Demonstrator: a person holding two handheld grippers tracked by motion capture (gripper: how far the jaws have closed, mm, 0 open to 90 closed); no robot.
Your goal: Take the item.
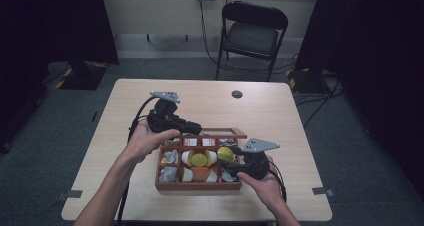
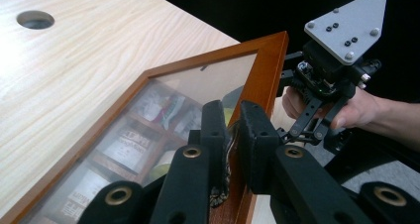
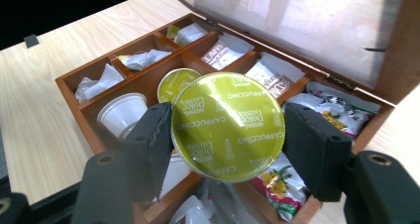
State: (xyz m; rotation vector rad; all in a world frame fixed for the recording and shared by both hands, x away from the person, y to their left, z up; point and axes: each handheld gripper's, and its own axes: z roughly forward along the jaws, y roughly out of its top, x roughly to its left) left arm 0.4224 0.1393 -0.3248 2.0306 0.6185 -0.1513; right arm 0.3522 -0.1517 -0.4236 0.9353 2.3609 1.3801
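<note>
While a gold-lidded coffee capsule [image 3: 227, 126] sat clamped between the jaws of the right hand-held gripper [image 3: 225, 135], it hung just above the open wooden box [image 1: 197, 185] of sachets and capsules. The left hand-held gripper [image 2: 231, 135] was closed on the edge of the box's glass-paned lid [image 2: 270, 65], holding it raised. The box rested on a pale wooden surface [image 1: 260, 111].

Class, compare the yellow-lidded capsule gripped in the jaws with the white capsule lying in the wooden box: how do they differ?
The held capsule shows its yellow foil lid; the white capsule shows a plain white cup. The held capsule sits clamped in the right gripper above the box; the white capsule rests in a compartment.
</note>
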